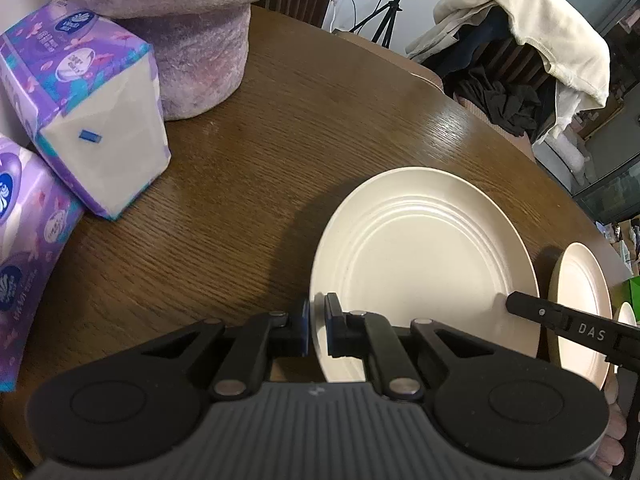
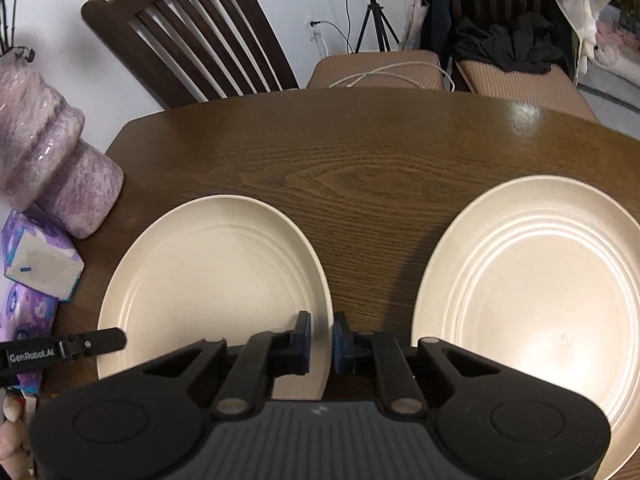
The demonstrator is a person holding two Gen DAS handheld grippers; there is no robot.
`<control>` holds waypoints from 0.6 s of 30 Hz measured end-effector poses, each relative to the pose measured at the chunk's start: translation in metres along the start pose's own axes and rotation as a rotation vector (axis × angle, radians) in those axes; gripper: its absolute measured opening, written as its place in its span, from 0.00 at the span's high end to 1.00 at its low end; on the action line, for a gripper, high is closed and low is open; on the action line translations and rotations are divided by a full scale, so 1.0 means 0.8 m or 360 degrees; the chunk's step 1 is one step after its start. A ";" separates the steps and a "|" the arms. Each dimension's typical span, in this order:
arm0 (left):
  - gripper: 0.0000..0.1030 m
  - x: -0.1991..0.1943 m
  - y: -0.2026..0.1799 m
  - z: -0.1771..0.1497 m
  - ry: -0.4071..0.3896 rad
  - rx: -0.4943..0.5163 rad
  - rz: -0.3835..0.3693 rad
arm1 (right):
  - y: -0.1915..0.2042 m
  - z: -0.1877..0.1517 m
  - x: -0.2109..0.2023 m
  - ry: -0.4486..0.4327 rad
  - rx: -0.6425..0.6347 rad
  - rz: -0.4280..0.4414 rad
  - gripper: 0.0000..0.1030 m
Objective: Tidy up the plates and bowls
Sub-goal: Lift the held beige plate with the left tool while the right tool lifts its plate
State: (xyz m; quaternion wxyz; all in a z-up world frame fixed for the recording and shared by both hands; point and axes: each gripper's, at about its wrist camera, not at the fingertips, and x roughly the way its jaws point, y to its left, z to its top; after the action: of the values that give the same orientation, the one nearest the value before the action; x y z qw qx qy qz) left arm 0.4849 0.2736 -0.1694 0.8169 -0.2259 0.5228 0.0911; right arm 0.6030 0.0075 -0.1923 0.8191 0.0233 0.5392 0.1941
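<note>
A cream plate lies on the brown wooden table. My left gripper is shut on its near left rim, blue pads pressing both faces. In the right wrist view the same plate has my right gripper shut on its near right rim. One finger of the right gripper shows over the plate's right side, and a finger of the left gripper reaches its left edge. A second cream plate lies flat to the right, also seen in the left wrist view.
Two purple tissue packs and a fuzzy pink-purple vase stand at the table's left. A dark wooden chair and chairs piled with clothes sit behind the far edge. Bare wood stretches beyond the plates.
</note>
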 end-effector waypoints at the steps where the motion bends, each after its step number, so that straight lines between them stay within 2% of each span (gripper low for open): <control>1: 0.92 0.000 0.001 0.000 -0.0005 0.0003 0.0004 | 0.002 0.000 -0.001 -0.0010 -0.0007 -0.0003 0.90; 18: 0.92 -0.042 0.013 0.014 -0.0167 0.0035 -0.0007 | 0.027 0.007 -0.018 -0.0122 -0.0017 0.0030 0.91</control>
State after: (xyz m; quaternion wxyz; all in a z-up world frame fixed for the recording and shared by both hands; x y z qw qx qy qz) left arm 0.4755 0.2908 -0.1380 0.8458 -0.2130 0.4798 0.0952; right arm 0.5963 0.0237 -0.1721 0.8374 0.0316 0.5062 0.2037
